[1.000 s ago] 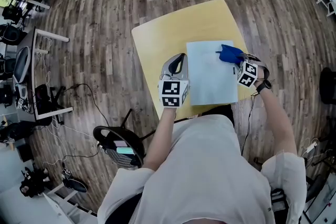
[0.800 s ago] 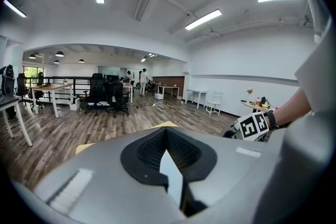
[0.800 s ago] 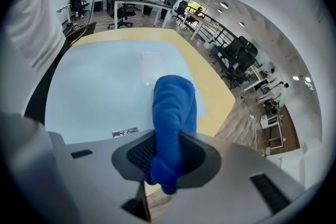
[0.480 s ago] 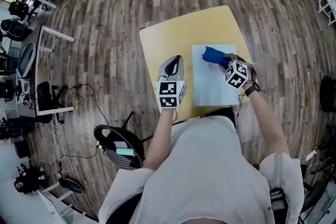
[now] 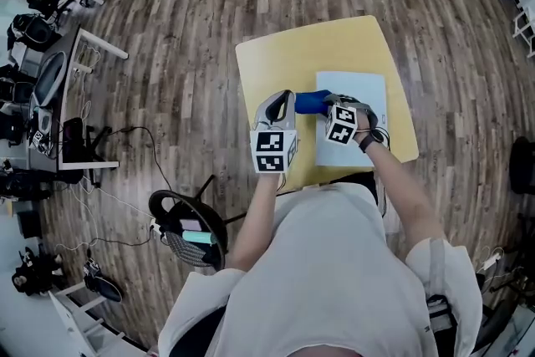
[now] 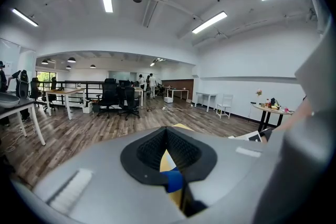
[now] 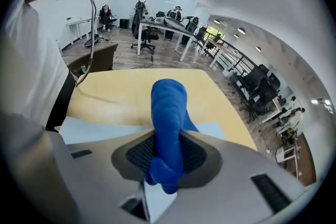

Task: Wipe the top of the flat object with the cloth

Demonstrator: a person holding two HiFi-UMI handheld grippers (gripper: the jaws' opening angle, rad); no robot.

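Cloth (image 5: pixel 308 102), one, pinched by right gripper (image 5: pixel 328 103) jaws, left gripper (image 5: pixel 287 97) jaws together, one sheet (image 5: pixel 369 93)

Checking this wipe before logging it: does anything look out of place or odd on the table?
Only one thing: the blue cloth, clamped in the right gripper, pokes past the left edge of the flat sheet over bare yellow table. Nothing spilled or damaged.

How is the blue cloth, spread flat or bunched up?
Bunched up: the cloth sticks out as a thick roll from the right gripper.
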